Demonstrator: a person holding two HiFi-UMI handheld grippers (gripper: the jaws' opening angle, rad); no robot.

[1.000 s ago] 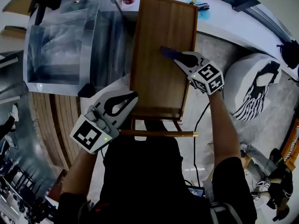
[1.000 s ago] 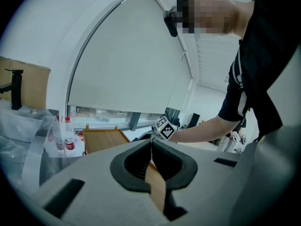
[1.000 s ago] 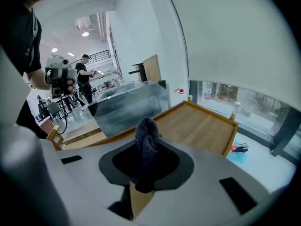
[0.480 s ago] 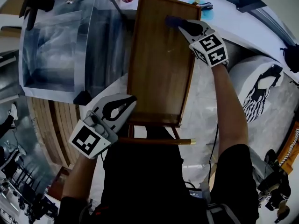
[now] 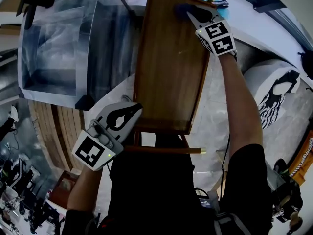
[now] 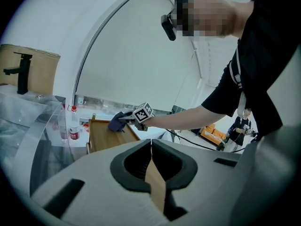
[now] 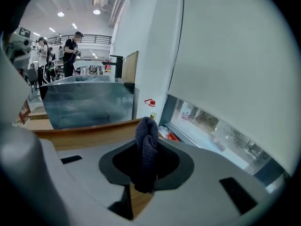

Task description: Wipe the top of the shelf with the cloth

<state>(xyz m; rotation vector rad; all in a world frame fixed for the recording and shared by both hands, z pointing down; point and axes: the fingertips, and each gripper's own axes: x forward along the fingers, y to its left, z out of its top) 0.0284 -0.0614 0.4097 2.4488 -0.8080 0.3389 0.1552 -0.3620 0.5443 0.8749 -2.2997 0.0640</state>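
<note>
No word, number or brand can be read anywhere. The marker cube point(image 5: 216, 37) on the right claw point(image 5: 187, 11) and its twin point(image 5: 93, 152) on the left claw point(image 5: 132, 107) carry black-and-white square patterns — codes, not letters. A bottle point(image 6: 74, 128) beside the shelf point(image 6: 106, 138) wears a red label — its print too small to make out.

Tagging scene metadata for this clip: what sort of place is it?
Probably an open lab or demo hall, not a home: a clear-walled sink rig with black faucet, a balcony railing overhead, people standing around beyond the wooden shelf.
</note>
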